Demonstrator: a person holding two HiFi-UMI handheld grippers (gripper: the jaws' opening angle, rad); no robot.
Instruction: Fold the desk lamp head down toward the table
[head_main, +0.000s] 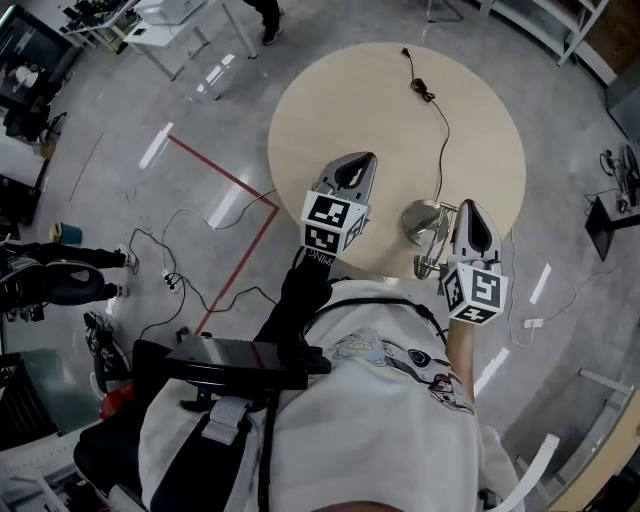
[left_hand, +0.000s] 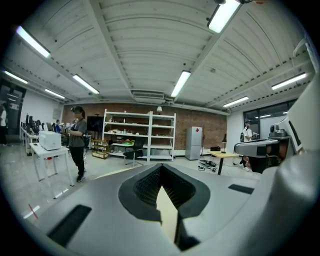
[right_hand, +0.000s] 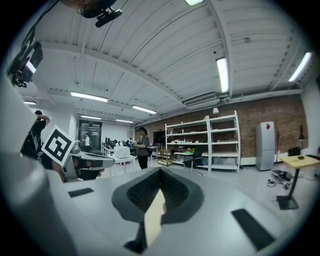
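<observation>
The desk lamp (head_main: 421, 221) stands on the round wooden table (head_main: 340, 110) near its front right edge. It has a silver round base, with its arm and head (head_main: 433, 260) lying low beside it. My right gripper (head_main: 471, 210) hovers just right of the lamp, shut with nothing in it, and does not touch the lamp. My left gripper (head_main: 356, 164) is held over the table's front left, also shut and empty. Both gripper views look level across the room over the shut jaws of the left gripper (left_hand: 161, 168) and the right gripper (right_hand: 160, 173), and the lamp is not in them.
The lamp's black cable (head_main: 441, 120) runs across the table to a plug at the far side. Red floor tape (head_main: 225, 178) and loose cables lie left of the table. Across the room stand a person (left_hand: 77, 142), white shelves (left_hand: 139, 135) and a small desk (left_hand: 226, 156).
</observation>
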